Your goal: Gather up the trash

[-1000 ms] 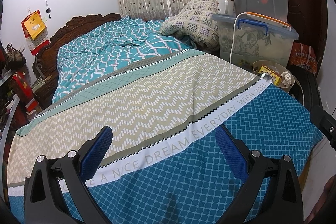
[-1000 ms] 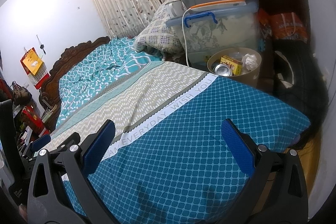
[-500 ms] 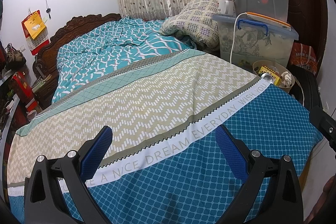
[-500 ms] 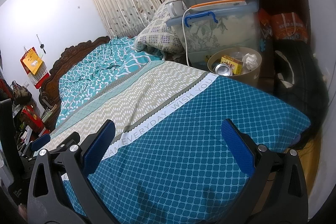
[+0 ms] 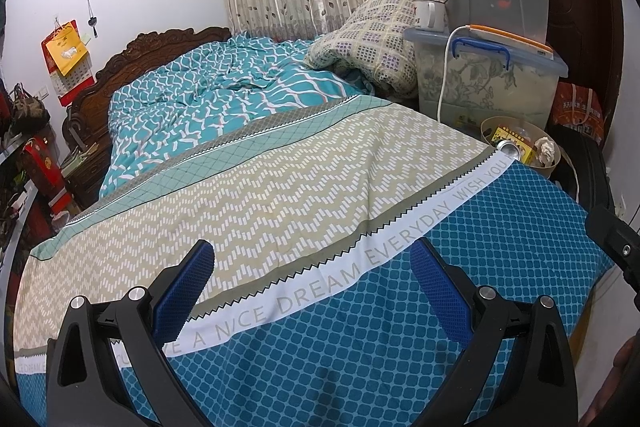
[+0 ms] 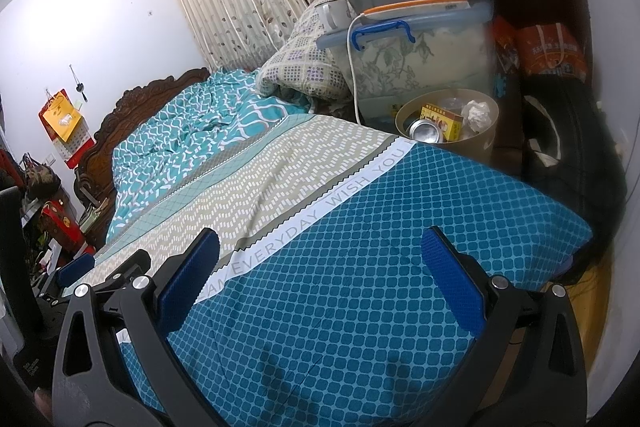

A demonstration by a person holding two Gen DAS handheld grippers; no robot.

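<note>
Teal cotton with a grid of rounded squares covers the near end of the bed (image 5: 400, 339), and across it runs a white band printed in grey capitals, readable as "A NICE DREAM EVERYDAY WISH YOU" (image 5: 360, 259); its left end is cut off behind the black frame of the left tongs (image 5: 312, 279). Those tongs stand spread wide with nothing between their blue textured pads, hovering over the bedcover. The right tongs (image 6: 320, 259) are likewise spread and empty above the teal corner. The trash sits off the bed's far right corner in a round tan bin (image 6: 486, 143): a crushed silver can (image 6: 426, 131), a yellow carton (image 6: 442, 119) with red lettering too small to read, and a crumpled white paper wad (image 6: 476, 113). Behind the bin is a clear storage box (image 6: 420, 67) with a blue handle, a white cable (image 6: 352, 67) hanging down its front. An orange bag (image 6: 552, 51) beside it carries print that cannot be made out.
</note>
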